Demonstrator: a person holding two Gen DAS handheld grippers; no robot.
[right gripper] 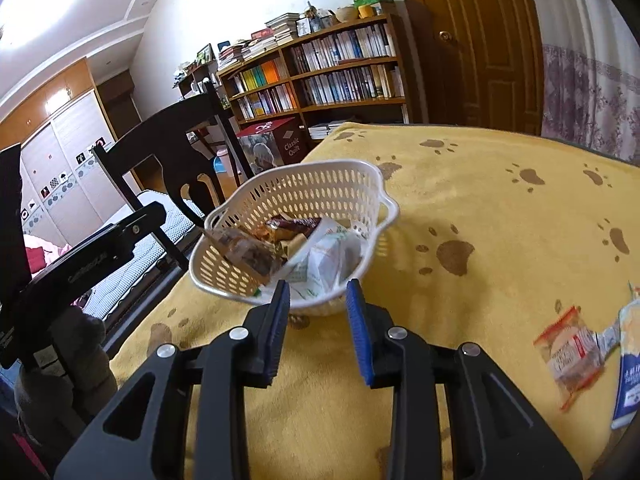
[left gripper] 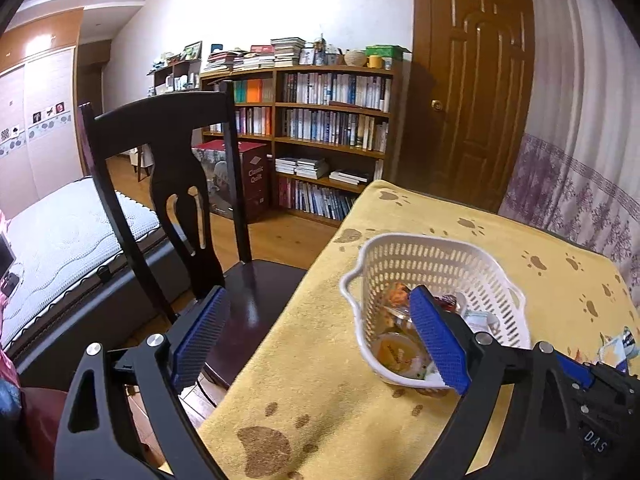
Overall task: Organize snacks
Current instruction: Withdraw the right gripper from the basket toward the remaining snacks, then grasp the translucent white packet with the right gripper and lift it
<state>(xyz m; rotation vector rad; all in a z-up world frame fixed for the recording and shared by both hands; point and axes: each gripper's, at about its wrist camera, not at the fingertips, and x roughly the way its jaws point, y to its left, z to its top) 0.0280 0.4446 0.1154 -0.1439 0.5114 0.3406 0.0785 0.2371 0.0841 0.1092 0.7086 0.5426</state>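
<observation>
The white perforated basket [right gripper: 296, 240] sits near the left edge of the table [right gripper: 480, 208], already holding several wrapped snacks, so it serves as the collecting spot. The right gripper [right gripper: 316, 328] hovers just before its near rim with fingers a little apart and empty, while the left gripper [left gripper: 320, 340] hangs wide open and empty beside it. An orange-edged cracker packet [right gripper: 568, 356] and a blue packet [right gripper: 630, 384] lie well apart to the right, apparently yet to be gathered.

One white basket [right gripper: 296, 184], two loose snack packets [right gripper: 570, 356] on yellow cloth [right gripper: 480, 208], one chair [left gripper: 168, 152]
</observation>
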